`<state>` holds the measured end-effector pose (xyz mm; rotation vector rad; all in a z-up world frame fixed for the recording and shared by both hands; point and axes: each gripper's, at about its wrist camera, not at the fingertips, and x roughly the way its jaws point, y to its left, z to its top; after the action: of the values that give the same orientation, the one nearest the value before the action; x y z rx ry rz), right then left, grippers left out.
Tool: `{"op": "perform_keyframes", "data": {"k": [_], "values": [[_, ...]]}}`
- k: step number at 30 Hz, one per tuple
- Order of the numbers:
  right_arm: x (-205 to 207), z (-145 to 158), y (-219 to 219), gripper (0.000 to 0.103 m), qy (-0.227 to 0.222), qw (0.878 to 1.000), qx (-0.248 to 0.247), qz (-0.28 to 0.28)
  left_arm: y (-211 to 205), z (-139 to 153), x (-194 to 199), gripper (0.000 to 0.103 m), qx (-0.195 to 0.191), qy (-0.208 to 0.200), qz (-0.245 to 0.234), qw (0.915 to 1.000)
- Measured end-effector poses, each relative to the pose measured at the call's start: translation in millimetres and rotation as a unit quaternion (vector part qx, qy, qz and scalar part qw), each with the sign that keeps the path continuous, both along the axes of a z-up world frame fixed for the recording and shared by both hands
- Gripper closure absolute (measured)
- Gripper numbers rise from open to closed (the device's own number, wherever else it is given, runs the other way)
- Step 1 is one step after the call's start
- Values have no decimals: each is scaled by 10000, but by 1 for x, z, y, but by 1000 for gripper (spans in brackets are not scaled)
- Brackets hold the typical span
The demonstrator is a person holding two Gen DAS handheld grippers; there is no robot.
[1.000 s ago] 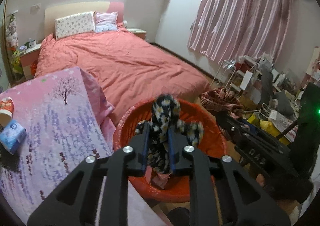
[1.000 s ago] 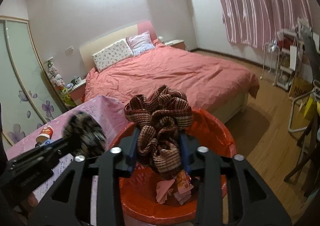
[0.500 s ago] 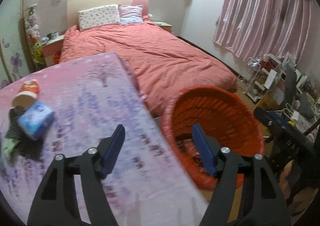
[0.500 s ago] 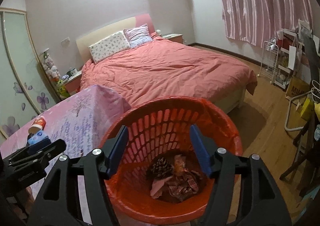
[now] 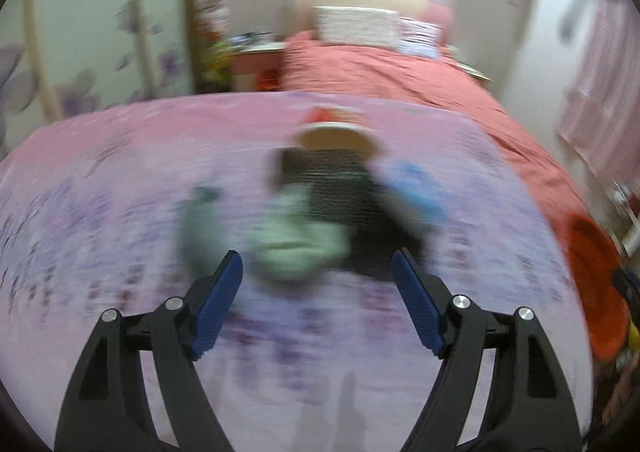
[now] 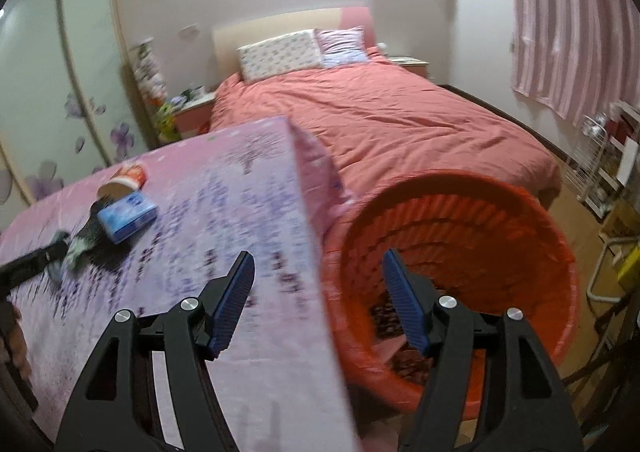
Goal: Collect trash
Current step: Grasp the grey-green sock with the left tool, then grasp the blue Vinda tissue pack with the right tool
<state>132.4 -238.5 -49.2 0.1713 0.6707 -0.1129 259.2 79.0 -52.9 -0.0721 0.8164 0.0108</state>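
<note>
Blurred green-black litter unidentifiable | left hand-held gripper spread wide, empty | right hand-held gripper likewise

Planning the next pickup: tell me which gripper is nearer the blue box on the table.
Left. The left gripper hovers open just short of the blue box; the right gripper hangs open at the table's edge by the orange basket.

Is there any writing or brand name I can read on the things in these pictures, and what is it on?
None can be read.
Blue box on the table: white print, too blurred.
Red cup lying behind it: printed pattern, no legible words.
Left camera view: all smeared by motion, nothing legible.
Orange basket: no label showing.
</note>
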Motion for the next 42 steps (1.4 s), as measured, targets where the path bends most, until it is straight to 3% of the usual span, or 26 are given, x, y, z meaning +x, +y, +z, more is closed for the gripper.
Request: {"op": "perform_keyframes", "data": {"k": [6, 10, 11, 24, 30, 36, 42], "values": [[12, -3, 41, 37, 152, 9992, -68, 366, 46, -18, 26, 43, -117, 285, 380, 9988], [21, -5, 64, 37, 241, 9981, -67, 571, 52, -33, 45, 78, 172, 478, 466, 9976], [24, -5, 69, 37, 254, 9977, -51, 619, 54, -34, 46, 81, 250, 444, 501, 9974], [86, -9, 152, 37, 422, 9907, 567, 1167, 57, -40, 47, 80, 444, 446, 430, 9971], [115, -8, 179, 33, 471, 9890, 808, 1147, 63, -40, 48, 80, 221, 419, 426, 9980], [134, -13, 191, 32, 669, 9933, 334, 885, 65, -41, 47, 80, 190, 414, 426, 9981], [114, -20, 150, 34, 798, 9955, 103, 492, 72, -42, 44, 80, 58, 391, 414, 9984]]}}
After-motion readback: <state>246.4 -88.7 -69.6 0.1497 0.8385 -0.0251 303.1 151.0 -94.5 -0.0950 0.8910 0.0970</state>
